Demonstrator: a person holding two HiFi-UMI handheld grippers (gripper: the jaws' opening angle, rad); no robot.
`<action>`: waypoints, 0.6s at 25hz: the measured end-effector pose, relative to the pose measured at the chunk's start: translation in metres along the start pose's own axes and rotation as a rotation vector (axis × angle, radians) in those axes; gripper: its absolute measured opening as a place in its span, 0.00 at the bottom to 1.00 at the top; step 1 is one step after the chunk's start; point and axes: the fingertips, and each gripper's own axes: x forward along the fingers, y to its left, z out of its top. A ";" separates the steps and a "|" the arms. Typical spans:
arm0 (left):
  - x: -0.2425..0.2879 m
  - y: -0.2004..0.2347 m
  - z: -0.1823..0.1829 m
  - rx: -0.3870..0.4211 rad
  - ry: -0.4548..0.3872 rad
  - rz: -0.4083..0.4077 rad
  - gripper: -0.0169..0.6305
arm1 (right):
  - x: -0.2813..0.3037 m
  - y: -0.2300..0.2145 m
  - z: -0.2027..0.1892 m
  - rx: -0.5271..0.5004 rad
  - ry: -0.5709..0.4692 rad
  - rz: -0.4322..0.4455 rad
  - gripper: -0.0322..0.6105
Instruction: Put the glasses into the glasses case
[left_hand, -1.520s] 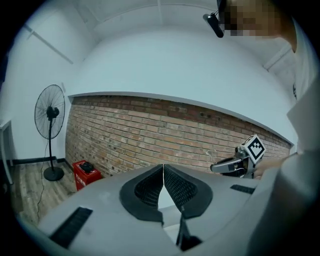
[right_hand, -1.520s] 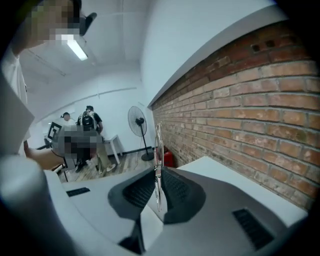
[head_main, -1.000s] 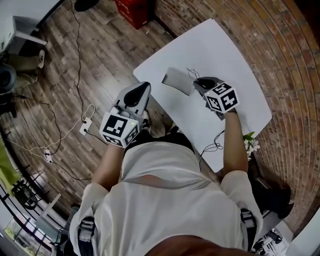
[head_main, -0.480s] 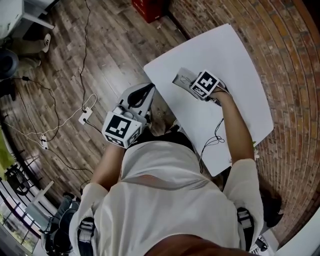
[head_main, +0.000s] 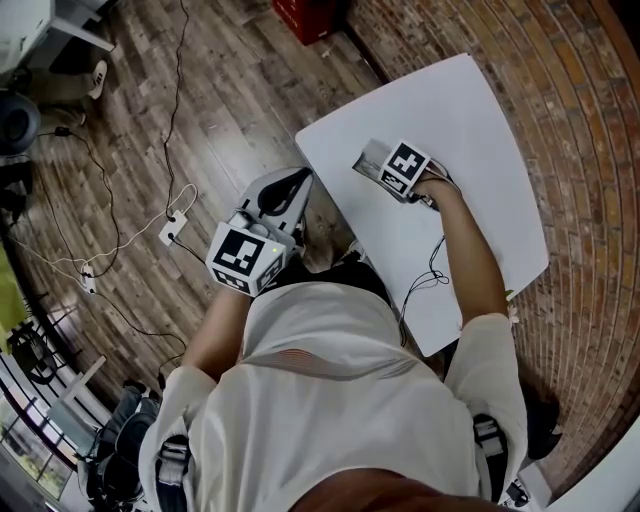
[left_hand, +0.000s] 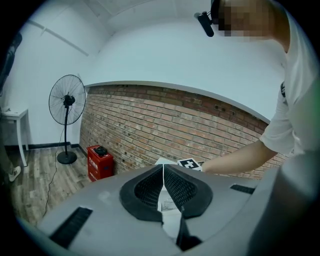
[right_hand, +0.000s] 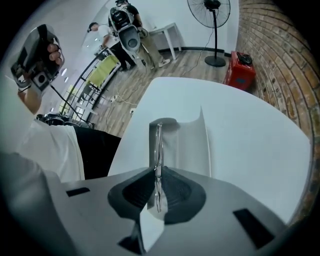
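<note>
a person in a white shirt leans over a white surface (head_main: 480, 140), a two-jaw tool in each hand. the right tool (right_hand: 158, 175) points steeply down, clenched on the glasses (right_hand: 158, 145), which show edge-on as a thin clear frame pinched between its pads. the glasses hang right over the open glasses case (right_hand: 190, 142), their lower end down at its trough; whether they touch the lining cannot be told. the pale grey case lies open close to the surface's edge on the person's side, toward its left corner. the left tool (left_hand: 163, 170) is held off the surface, out past that same edge and above the wooden floor (head_main: 150, 120), pointing nearly level. its jaws are pressed together with nothing between them. along the far side of the room runs a brick wall (left_hand: 165, 125), with a red box (left_hand: 99, 162) at its foot and a standing fan (left_hand: 66, 102) beside it.
</note>
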 end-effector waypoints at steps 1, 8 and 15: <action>0.000 0.001 0.000 -0.002 0.000 0.001 0.06 | 0.000 0.000 0.001 -0.002 0.002 -0.003 0.20; 0.000 0.003 0.000 -0.011 0.000 0.002 0.06 | -0.005 -0.001 0.004 0.001 -0.018 -0.063 0.33; 0.002 0.003 0.002 -0.008 -0.003 -0.010 0.06 | -0.070 0.000 0.021 0.079 -0.260 -0.157 0.31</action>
